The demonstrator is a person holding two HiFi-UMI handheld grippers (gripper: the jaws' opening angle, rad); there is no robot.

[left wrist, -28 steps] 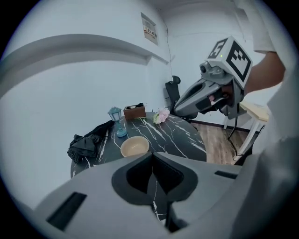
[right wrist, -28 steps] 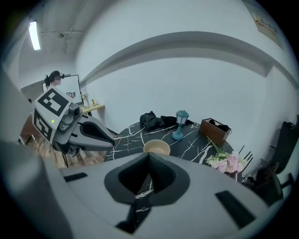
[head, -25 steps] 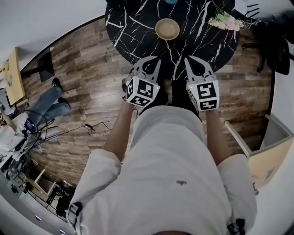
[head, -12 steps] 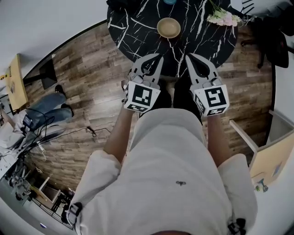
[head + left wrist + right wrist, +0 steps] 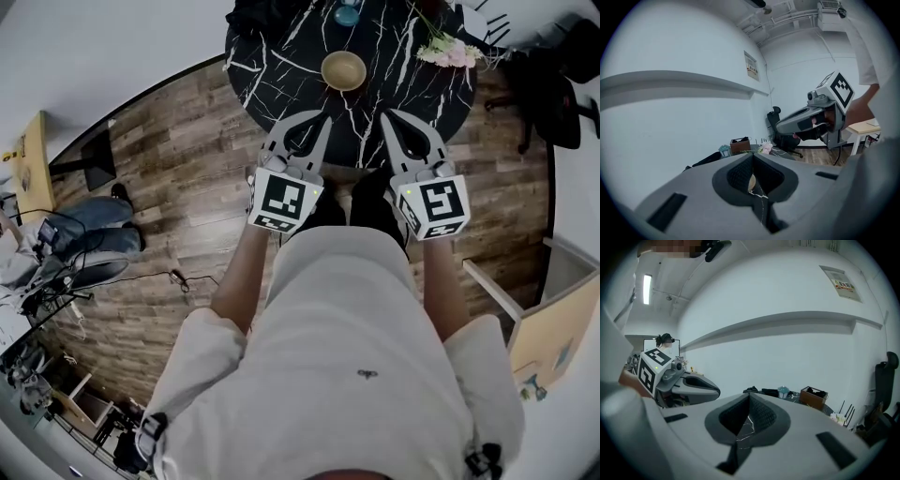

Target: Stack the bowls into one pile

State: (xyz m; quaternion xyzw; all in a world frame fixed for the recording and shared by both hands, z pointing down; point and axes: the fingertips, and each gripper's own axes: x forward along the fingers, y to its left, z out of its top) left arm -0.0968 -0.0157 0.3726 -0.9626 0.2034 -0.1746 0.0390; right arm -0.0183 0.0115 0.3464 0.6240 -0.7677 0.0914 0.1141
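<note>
A tan bowl (image 5: 343,69) sits on the round black marble table (image 5: 281,56); a sliver of the same bowl (image 5: 751,182) shows through the left gripper's jaws. A small blue bowl (image 5: 348,13) stands at the table's far edge. My left gripper (image 5: 322,120) is shut and empty, held over the table's near edge, short of the tan bowl. My right gripper (image 5: 388,117) is shut and empty beside it, at the same height. Each gripper appears in the other's view: the right gripper (image 5: 780,127) and the left gripper (image 5: 715,392).
Pink flowers (image 5: 448,52) lie on the table's right side. A brown box (image 5: 813,396) and a small teal lantern (image 5: 783,391) stand at its far side. A black office chair (image 5: 562,94) is at the right, a person's jeans (image 5: 89,225) on the wooden floor at the left.
Both grippers have risen and tilted up toward level, staying shut. They now reach a little farther over the table's near edge.
</note>
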